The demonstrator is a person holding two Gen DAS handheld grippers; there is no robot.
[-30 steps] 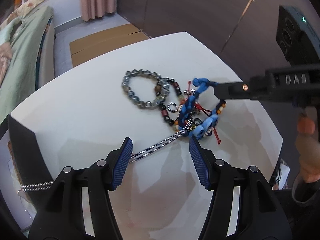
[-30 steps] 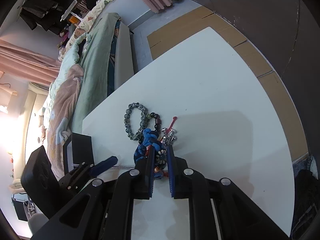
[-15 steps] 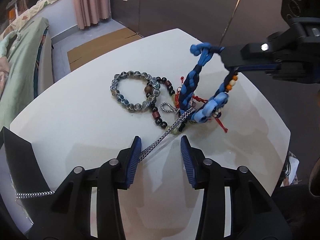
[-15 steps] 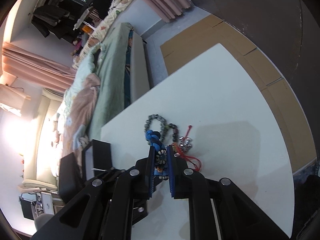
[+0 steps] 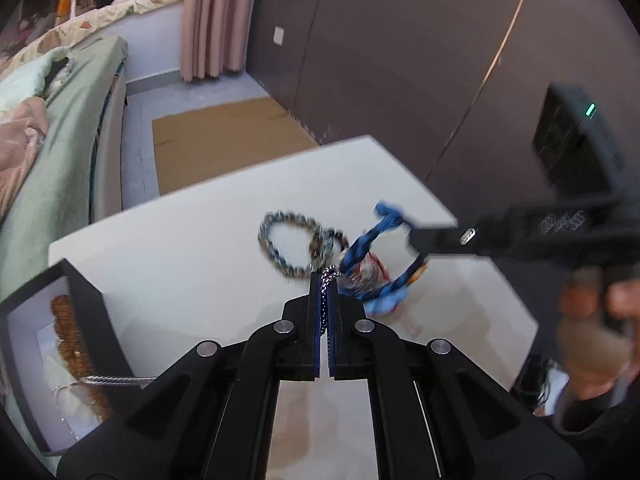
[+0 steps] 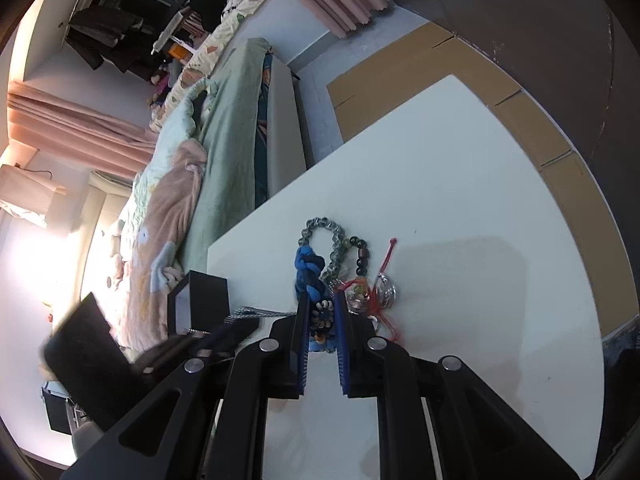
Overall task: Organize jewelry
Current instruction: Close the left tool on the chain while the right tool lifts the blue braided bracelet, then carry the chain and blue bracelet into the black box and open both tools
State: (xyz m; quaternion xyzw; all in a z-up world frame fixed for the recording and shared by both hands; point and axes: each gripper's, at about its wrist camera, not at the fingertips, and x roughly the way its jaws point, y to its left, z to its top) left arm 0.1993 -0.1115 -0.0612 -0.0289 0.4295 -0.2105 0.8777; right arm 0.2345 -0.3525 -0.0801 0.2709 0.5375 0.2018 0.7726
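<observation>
My left gripper (image 5: 325, 280) is shut on a silver braided chain (image 5: 329, 274) whose other end runs into the black jewelry box (image 5: 86, 308) at the left. My right gripper (image 6: 322, 300) is shut on a blue braided bracelet (image 6: 308, 272) with shell beads and holds it lifted off the white table (image 6: 460, 208); it also shows in the left wrist view (image 5: 362, 246). A grey bead bracelet (image 5: 284, 240), a dark bead strand (image 6: 362, 258) and red-corded charms (image 6: 376, 288) lie tangled beneath.
The open black box holds a brown bead strand (image 5: 70, 332) and thin rings. A bed (image 6: 224, 128) stands beyond the table's far-left edge. Cardboard (image 5: 224, 140) lies on the floor past the far edge.
My left gripper has closed on the silver chain and lifted it toward the pile. The right gripper has kept the blue bracelet raised and shifted slightly.
</observation>
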